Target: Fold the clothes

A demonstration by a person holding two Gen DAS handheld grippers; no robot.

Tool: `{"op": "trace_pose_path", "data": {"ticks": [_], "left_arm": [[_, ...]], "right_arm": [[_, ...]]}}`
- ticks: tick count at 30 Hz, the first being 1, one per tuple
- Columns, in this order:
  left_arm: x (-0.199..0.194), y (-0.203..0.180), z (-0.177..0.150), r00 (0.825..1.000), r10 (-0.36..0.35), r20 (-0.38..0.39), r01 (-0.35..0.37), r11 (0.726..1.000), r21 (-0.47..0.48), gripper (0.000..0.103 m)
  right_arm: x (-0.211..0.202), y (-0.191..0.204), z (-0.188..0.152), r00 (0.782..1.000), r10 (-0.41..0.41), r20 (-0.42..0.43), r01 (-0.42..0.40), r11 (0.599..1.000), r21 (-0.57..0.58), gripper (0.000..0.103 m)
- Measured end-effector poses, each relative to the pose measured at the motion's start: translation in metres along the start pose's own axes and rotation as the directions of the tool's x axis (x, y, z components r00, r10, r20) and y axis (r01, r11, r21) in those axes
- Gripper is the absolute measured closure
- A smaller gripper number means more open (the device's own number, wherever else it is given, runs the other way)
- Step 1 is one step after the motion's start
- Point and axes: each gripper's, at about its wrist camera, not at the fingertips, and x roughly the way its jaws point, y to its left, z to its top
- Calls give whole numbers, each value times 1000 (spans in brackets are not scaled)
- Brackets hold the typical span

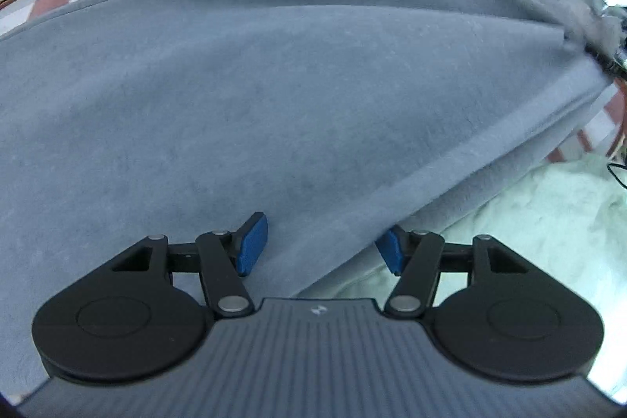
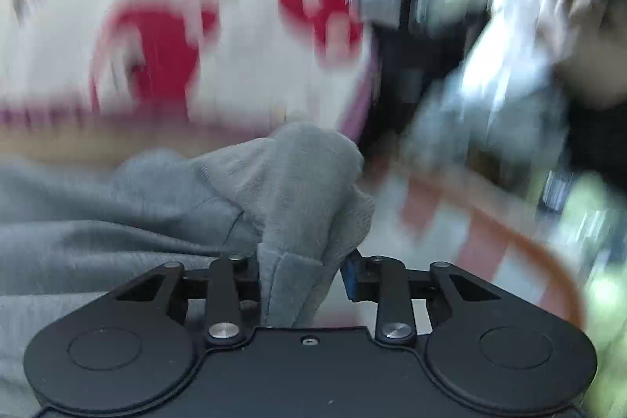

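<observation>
1. The right wrist view was heavily smeared by motion blur; only the right gripper [image 2: 301, 281] and the grey garment [image 2: 294, 183] bunched in front of it were sharp.
2. The right gripper was found clenched on a bunched fold of the grey garment. Its left pad was hidden behind the cloth, and only a sliver of the blue right pad [image 2: 350, 279] could be seen.
3. The background of that view could be read only as a red and white patterned fabric [image 2: 156, 26] and what appeared to be a checked surface [image 2: 470, 222] with a brown rim; nothing further could be resolved.
4. In the left wrist view, the left gripper [image 1: 319, 247] was seen released, with its blue pads [image 1: 252, 243] well apart. The garment's hemmed edge [image 1: 450, 163] ran diagonally between them, and part of the right pad was covered by that edge.
5. The garment was spread across most of the left view, on a checked surface. Its far right corner was drawn up into a gathered, blurred point [image 1: 576, 14].
6. A pale green cloth [image 1: 529, 222] lay under and beside the garment's lower right edge; it was cut off at the frame edge.
7. A small white logo mark [image 1: 318, 310] was noted on the left gripper body; no lettering could be read.
8. No containers were identified.
</observation>
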Motion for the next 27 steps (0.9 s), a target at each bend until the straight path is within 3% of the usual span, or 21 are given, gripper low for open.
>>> {"op": "trace_pose_path", "data": {"ticks": [2, 3, 5, 10, 13, 15, 18, 20, 22, 25, 26, 27], "left_arm": [[-7, 1, -4, 1000, 22, 7, -22, 999, 41, 43], [-12, 3, -6, 999, 34, 20, -35, 997, 61, 42], [-20, 6, -6, 997, 58, 42, -61, 995, 82, 41], [-33, 15, 4, 990, 111, 82, -114, 993, 37, 41], [-42, 25, 5, 986, 129, 104, -129, 992, -2, 41], [-47, 31, 5, 985, 129, 114, -128, 992, -22, 41], [-55, 41, 5, 983, 130, 130, -124, 991, -52, 41], [-61, 47, 5, 981, 131, 140, -122, 990, -72, 41], [-65, 54, 3, 981, 136, 135, -126, 988, -85, 41], [-72, 66, -3, 984, 138, 110, -129, 988, -85, 41], [-76, 68, -7, 986, 124, 115, -117, 991, -69, 41], [-81, 70, -11, 987, 110, 120, -105, 993, -52, 41]], "right_arm": [[25, 2, -14, 987, 6, -162, -3, 1000, 17, 62], [25, 5, -18, 985, -14, -173, 18, 1000, 21, 59], [13, 10, -18, 989, -46, -141, 49, 999, 22, 46], [-43, 25, -12, 997, -56, -59, 55, 998, -20, 44], [-81, 41, -5, 1000, 16, -4, -16, 1000, -3, 43], [-102, 64, 0, 987, 163, -10, -164, 987, -7, 43], [-127, 109, 0, 930, 363, -57, -365, 931, -27, 43], [-138, 147, -7, 872, 474, -122, -482, 875, -46, 42], [-148, 186, -13, 798, 573, -189, -591, 805, -56, 42], [-164, 244, -23, 658, 696, -288, -737, 674, -54, 43], [-168, 260, -28, 625, 714, -315, -762, 645, -51, 43], [-169, 268, -34, 637, 699, -325, -750, 660, -51, 43]]}}
